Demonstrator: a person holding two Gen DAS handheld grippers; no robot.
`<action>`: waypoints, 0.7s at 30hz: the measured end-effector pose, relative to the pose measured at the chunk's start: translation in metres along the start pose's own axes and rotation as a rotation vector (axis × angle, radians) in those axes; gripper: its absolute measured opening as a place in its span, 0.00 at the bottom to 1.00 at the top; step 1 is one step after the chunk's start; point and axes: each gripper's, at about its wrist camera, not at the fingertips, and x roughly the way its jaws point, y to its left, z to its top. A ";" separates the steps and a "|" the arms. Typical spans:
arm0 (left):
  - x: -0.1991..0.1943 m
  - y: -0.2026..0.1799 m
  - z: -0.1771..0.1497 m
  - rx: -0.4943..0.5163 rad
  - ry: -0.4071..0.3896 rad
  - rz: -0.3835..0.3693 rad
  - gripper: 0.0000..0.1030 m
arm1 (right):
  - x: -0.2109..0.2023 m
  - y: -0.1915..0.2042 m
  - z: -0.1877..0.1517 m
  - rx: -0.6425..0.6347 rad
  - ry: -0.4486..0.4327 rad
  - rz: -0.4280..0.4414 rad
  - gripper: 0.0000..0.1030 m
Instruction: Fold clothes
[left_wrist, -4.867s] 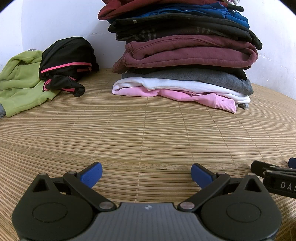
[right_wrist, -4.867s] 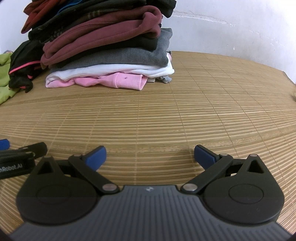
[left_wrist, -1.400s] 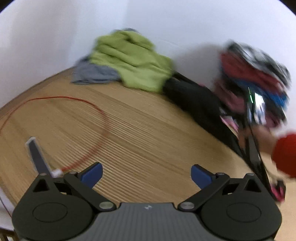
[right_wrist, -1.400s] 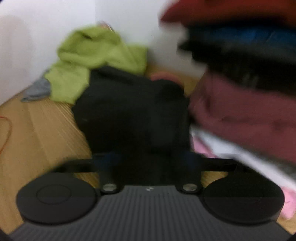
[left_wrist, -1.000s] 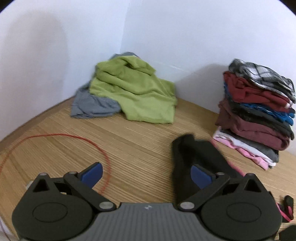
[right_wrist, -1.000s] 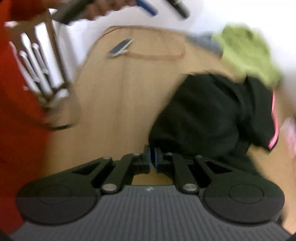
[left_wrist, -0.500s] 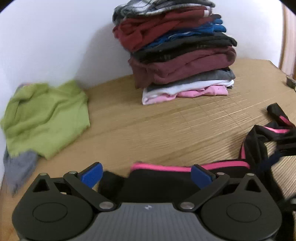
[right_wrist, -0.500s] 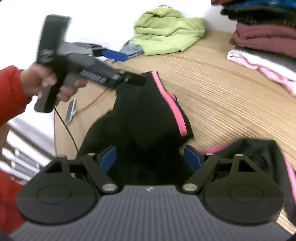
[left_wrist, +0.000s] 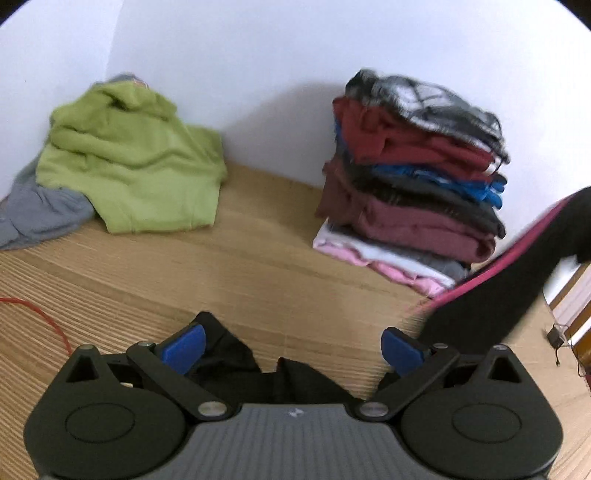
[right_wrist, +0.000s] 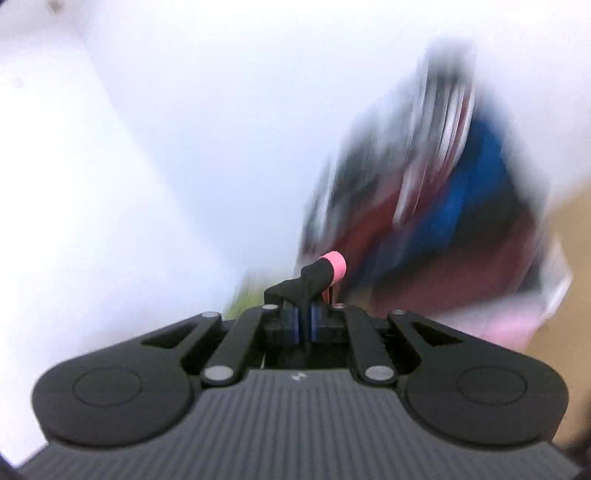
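Right gripper (right_wrist: 304, 319) fingers pinching black garment (left_wrist: 517, 291) by pink-trimmed edge, raised right of stack (left_wrist: 410, 184), left gripper (left_wrist: 291, 345) fingers spread over its low end on mat (left_wrist: 258, 266), green heap (left_wrist: 129, 158) left of stack

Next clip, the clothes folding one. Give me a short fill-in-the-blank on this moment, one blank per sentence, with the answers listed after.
1. The right gripper is shut on a fold of the black garment with ____ trim.
2. The left gripper has its blue pads standing ____.
3. The loose green top lies partly over a crumpled ____ garment.
4. The tall stack of folded clothes stands on the slatted bamboo mat, against the ____ wall.

Missing words: pink; open; grey; white
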 end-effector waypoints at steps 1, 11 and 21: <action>-0.002 -0.006 0.000 0.011 -0.011 0.004 1.00 | -0.026 -0.002 0.025 -0.024 -0.083 -0.032 0.09; 0.005 -0.089 -0.015 -0.017 -0.015 -0.079 1.00 | -0.274 0.016 0.254 -0.368 -0.618 -0.483 0.09; 0.041 -0.209 -0.036 0.067 0.029 -0.271 1.00 | -0.301 0.119 0.388 -0.824 -0.611 -0.596 0.09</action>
